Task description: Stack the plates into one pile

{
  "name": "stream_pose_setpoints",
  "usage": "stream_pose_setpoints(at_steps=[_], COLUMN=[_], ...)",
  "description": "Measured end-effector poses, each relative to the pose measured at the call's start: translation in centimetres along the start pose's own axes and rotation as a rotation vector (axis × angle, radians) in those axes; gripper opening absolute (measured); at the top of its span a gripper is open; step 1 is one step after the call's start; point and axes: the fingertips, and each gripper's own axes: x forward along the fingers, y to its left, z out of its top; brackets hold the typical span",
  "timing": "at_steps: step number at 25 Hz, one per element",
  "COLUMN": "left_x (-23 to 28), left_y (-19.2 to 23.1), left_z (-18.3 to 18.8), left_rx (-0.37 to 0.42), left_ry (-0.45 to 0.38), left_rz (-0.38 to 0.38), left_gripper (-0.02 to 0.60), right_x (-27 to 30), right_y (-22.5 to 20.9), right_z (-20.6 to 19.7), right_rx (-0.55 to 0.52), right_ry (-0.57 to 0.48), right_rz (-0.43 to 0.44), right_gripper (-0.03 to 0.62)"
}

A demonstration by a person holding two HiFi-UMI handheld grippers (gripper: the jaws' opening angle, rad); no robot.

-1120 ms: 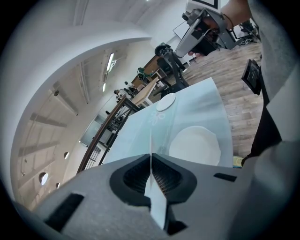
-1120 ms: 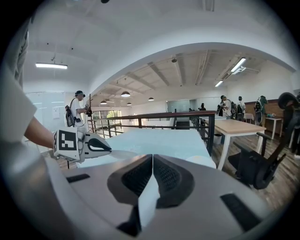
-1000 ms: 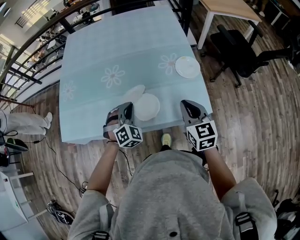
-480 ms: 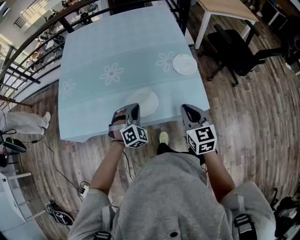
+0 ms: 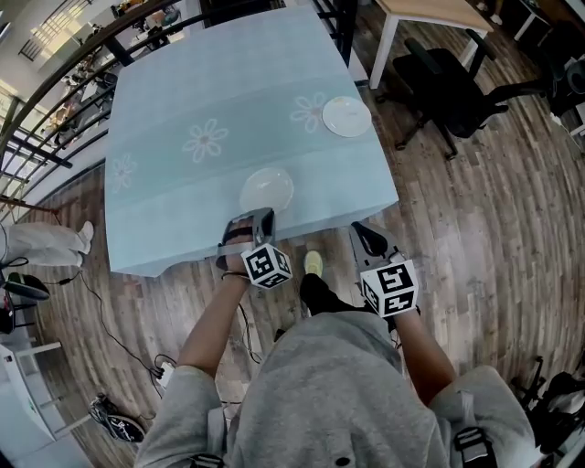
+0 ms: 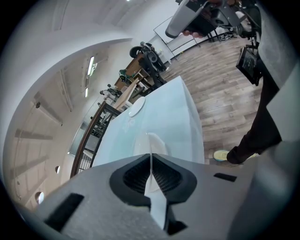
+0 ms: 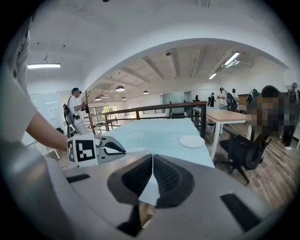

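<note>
A white plate [image 5: 266, 189] lies near the front edge of the pale blue tablecloth [image 5: 183, 91]. My left gripper [image 5: 257, 216] is shut on its near rim. In the left gripper view the plate [image 6: 156, 143] runs edge-on out of the closed left gripper [image 6: 151, 159]. A second white plate [image 5: 346, 116] lies alone near the table's right edge, and also shows as the far plate [image 6: 136, 106] and the far plate [image 7: 192, 141]. My right gripper [image 5: 363, 230] is shut and empty, just off the table's front edge; its view shows the right gripper [image 7: 153, 161] pressed together.
A black office chair [image 5: 448, 78] and a wooden table [image 5: 430, 14] stand right of the table. A dark railing [image 5: 55, 110] runs along the left. The cloth hangs over the front edge. People stand far back in the right gripper view.
The left gripper moved the plate farther onto the table and lower, covering a pale round shape that showed behind it a second ago. The right gripper drew back off the table edge.
</note>
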Motion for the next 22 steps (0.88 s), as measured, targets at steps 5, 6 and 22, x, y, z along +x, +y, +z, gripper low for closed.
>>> stream_pose_setpoints(at_steps=[5,6,22], left_x=[1.1,1.4,4.1], left_y=[-2.6,-3.0,-4.9], left_z=[-0.2,-0.3,-2.0], left_rx=[0.031,0.036,-0.179], left_ry=[0.028,0.032,0.087], left_rz=[-0.039,-0.045,-0.167], left_gripper=[0.028,0.028,0.091], right_x=[-2.8,-3.3,-5.6], right_y=[-0.8,-1.0,-4.9], right_z=[-2.4,-2.8,-3.8], right_rx=[0.022,0.025,0.112], right_ry=[0.028,0.033,0.019], right_rz=[-0.032,-0.041,-0.132], right_gripper=[0.028,0.028,0.028])
